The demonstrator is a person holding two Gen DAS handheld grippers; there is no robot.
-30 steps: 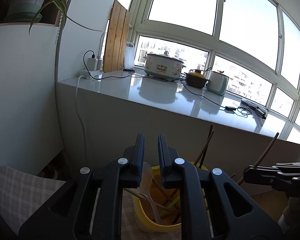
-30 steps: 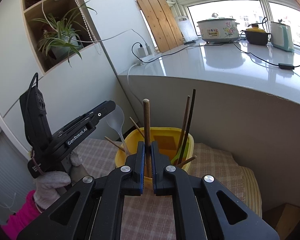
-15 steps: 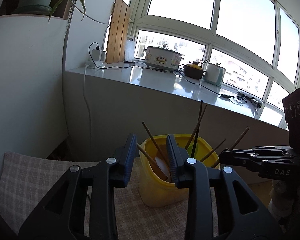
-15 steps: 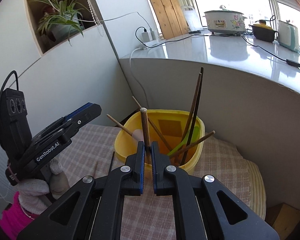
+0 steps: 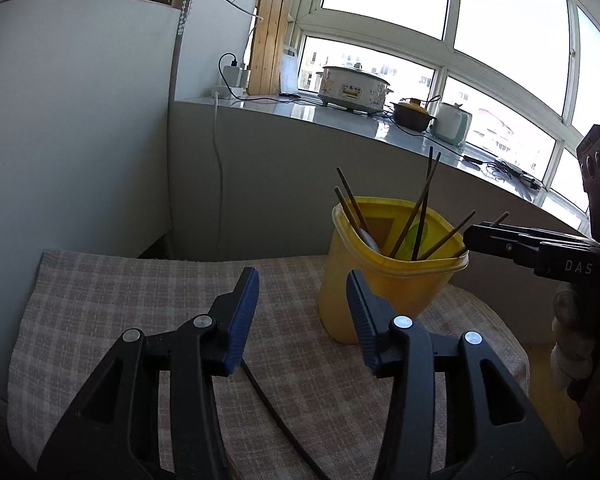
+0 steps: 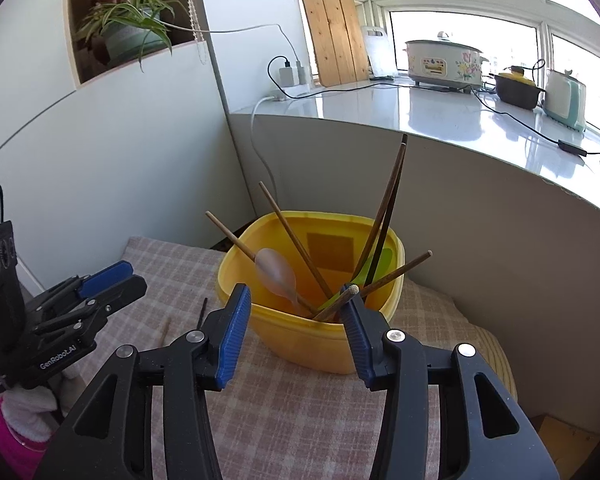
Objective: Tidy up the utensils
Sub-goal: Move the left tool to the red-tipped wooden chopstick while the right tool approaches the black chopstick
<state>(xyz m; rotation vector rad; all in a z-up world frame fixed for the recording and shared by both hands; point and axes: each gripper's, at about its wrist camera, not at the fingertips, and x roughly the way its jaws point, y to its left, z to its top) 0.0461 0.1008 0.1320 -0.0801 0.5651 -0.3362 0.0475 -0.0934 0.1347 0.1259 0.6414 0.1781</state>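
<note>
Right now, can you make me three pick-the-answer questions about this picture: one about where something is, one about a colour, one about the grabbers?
1. Where is the spoon?
A. in the tub
B. on the cloth
C. on the counter

2. What colour is the tub?
A. blue
B. yellow
C. red

3. What does the right gripper hold?
A. a spoon
B. a plant
C. nothing

Answers: 1 A, the spoon leans inside the tub. 2 B, its wall is yellow. 3 C, its jaws are opening with nothing pinched between them.
</note>
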